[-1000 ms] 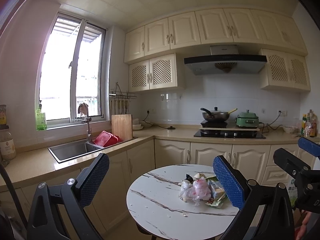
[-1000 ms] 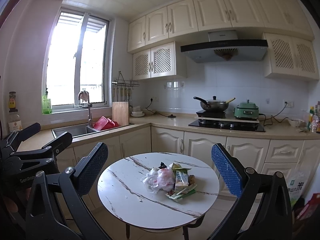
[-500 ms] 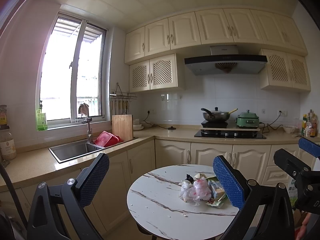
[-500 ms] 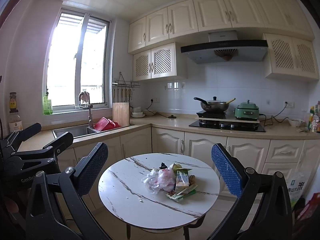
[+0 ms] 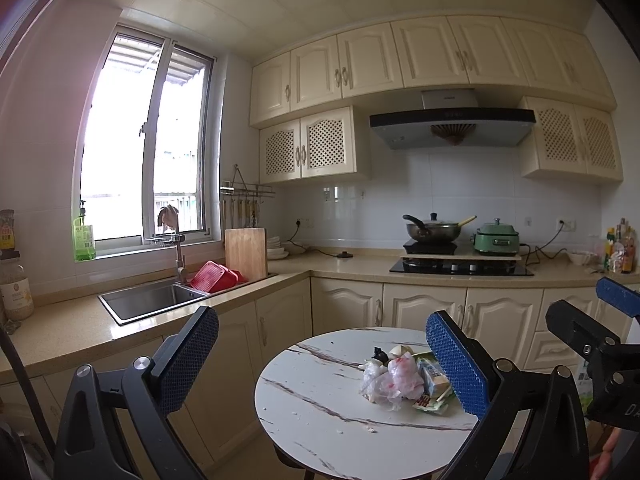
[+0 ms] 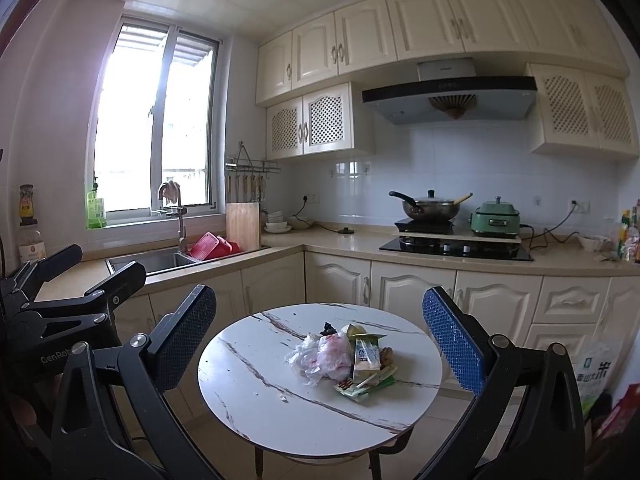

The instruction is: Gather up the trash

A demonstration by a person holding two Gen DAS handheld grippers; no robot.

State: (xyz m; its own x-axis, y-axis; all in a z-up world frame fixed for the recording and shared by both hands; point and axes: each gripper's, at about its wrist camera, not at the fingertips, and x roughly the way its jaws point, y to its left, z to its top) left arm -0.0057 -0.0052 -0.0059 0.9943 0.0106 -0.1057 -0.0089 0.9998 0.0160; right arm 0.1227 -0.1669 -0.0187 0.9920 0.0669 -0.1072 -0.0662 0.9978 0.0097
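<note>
Here, both the left gripper (image 5: 322,354) and right gripper (image 6: 320,340) are hanging spread-fingered, empty, facing the desk (image 6: 256,400). The trash (image 6: 344,360) near its middle is looking light, crinkly; pinching the bunched plastic seems best.

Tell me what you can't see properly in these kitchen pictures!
- Left view: the blue-padded left tongs cover the right edge of the crumpled trash pile on the round white marble table.
- Right view: the small carton print is too tiny to read.
- Both views: no bin visible.
</note>
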